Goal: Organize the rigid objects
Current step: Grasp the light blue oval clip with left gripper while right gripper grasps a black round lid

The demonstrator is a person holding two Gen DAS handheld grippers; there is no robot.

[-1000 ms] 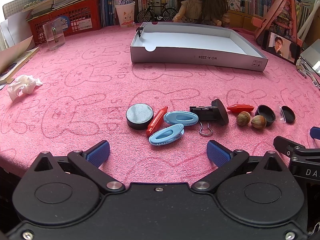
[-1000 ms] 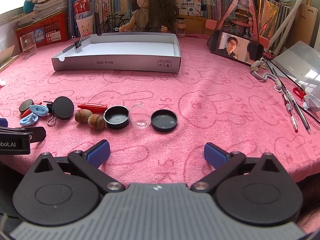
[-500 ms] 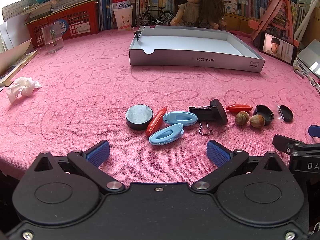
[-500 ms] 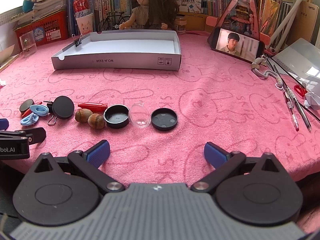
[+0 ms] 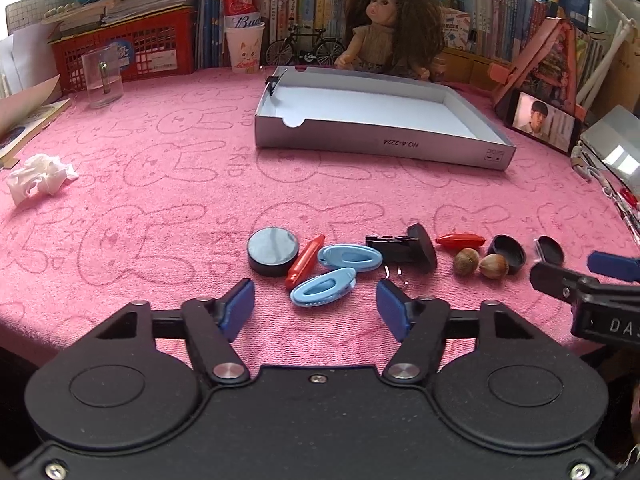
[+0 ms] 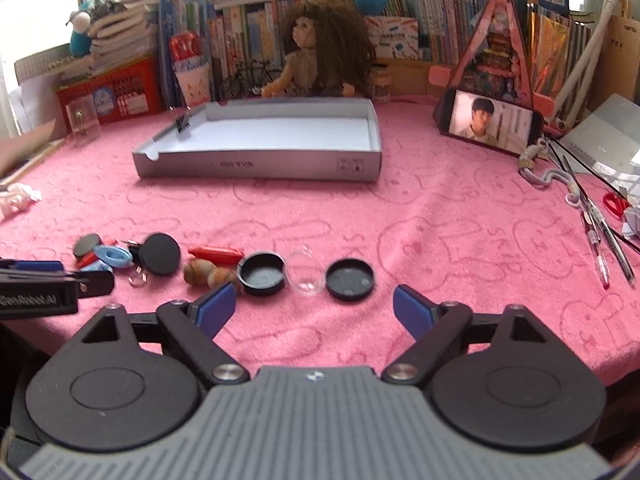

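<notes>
A row of small items lies on the pink cloth. In the left wrist view: a black round disc, a red clip, two blue clips, a black binder clip, two hazelnuts. My left gripper is open and empty, just short of the blue clips. In the right wrist view: a black cap, a clear dome, a black lid. My right gripper is open and empty, just short of them. An empty grey box stands behind.
A doll, books and a red basket line the back. A phone on a stand and pens are at the right. Crumpled tissue and a clear cup sit at the left.
Both grippers have moved forward and tilted up, closer to the row of items. Their jaws are a little narrower but still open. The items have not moved.
</notes>
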